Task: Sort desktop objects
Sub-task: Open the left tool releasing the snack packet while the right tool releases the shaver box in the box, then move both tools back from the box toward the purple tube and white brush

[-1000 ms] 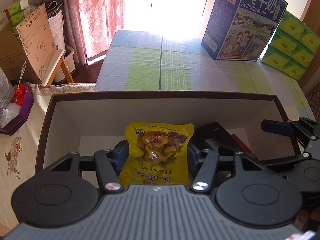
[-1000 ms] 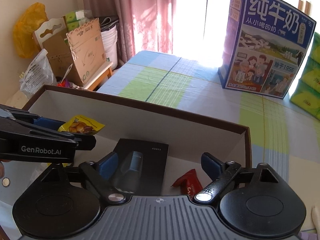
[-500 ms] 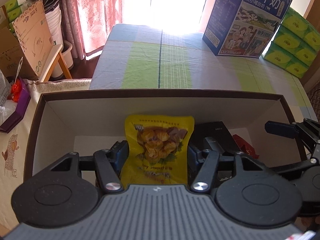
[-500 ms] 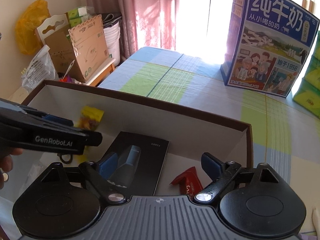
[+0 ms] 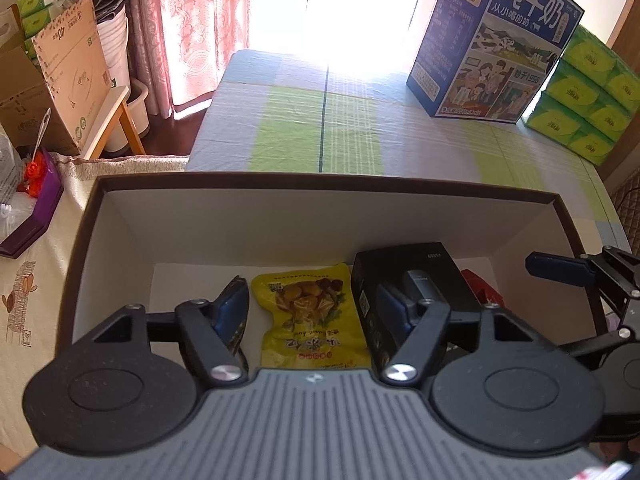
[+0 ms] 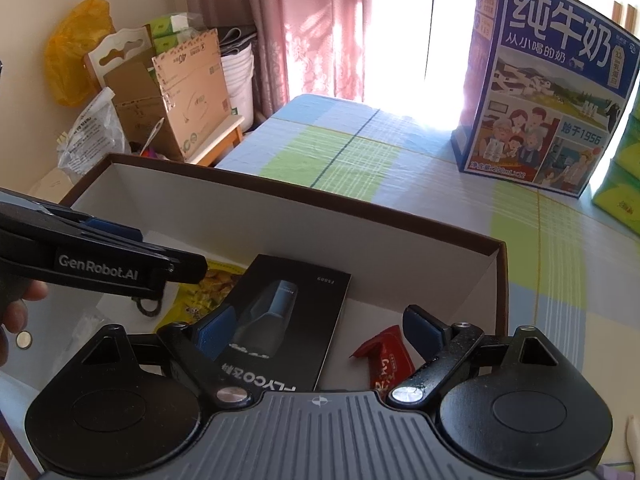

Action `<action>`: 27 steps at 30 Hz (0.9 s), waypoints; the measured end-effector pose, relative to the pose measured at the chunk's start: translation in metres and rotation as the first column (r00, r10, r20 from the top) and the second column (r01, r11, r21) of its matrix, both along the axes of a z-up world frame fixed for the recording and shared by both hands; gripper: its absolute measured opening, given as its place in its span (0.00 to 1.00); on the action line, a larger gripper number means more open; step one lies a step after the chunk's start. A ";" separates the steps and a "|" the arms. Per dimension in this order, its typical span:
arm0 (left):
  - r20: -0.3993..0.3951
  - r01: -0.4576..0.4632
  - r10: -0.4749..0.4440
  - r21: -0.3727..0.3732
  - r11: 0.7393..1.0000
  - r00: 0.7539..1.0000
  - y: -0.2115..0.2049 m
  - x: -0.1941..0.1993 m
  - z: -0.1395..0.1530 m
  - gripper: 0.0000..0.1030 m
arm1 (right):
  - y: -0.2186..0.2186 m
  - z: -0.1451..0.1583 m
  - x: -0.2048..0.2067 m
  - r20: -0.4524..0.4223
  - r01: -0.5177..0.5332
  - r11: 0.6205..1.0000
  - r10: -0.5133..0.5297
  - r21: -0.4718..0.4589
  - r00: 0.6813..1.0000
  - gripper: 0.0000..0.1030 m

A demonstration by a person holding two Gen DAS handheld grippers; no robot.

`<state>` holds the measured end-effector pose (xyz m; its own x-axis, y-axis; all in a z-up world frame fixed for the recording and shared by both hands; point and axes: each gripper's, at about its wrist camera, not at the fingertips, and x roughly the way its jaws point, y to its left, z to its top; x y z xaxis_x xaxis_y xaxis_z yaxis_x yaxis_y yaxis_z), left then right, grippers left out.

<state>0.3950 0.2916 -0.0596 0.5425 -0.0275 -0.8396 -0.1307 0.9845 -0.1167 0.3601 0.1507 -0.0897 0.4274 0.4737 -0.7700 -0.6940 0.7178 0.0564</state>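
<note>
Since the earlier frame the yellow snack pouch (image 5: 310,316) has dropped from between the left claw's pads and now lies flat on the floor of the brown-rimmed box (image 5: 320,184). The left gripper (image 5: 310,312) hangs over it with its jaws opening, the pads clear of the pouch on both sides, so this reads as a release: the pouch has been delivered to the box.

Going left to right inside the box: the pouch sits toward the left, just beside the black shaver box (image 5: 404,280), which lies flat in the middle, probably because flat is the stable way for a slim carton. Right of that lies a red sachet (image 6: 386,360), near the right wall.

The right gripper (image 6: 320,332) hovers above the shaver box and sachet, jaws spread wide and empty, holding nothing; it seems to be waiting out of the way while the left finishes.
</note>
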 end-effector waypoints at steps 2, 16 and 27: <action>0.005 -0.006 0.006 0.005 1.000 1.000 0.001 -0.004 0.003 0.66 | -0.002 0.002 -0.002 0.000 -0.003 1.000 0.003 0.003 1.000 0.86; 0.062 -0.051 0.045 0.102 0.993 0.997 -0.005 -0.056 0.038 0.81 | -0.036 0.034 -0.044 0.048 -0.028 0.998 0.026 0.051 0.999 0.92; 0.164 -0.069 0.045 0.144 0.987 0.986 -0.027 -0.117 0.076 0.91 | -0.069 0.061 -0.085 0.129 -0.062 0.994 0.051 0.085 0.990 0.98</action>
<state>0.2779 0.2645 0.0161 0.6667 0.1260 -0.7346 -0.1788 0.9839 0.0065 0.2747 0.0815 -0.0289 0.4896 0.5636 -0.6653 -0.7388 0.6734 0.0268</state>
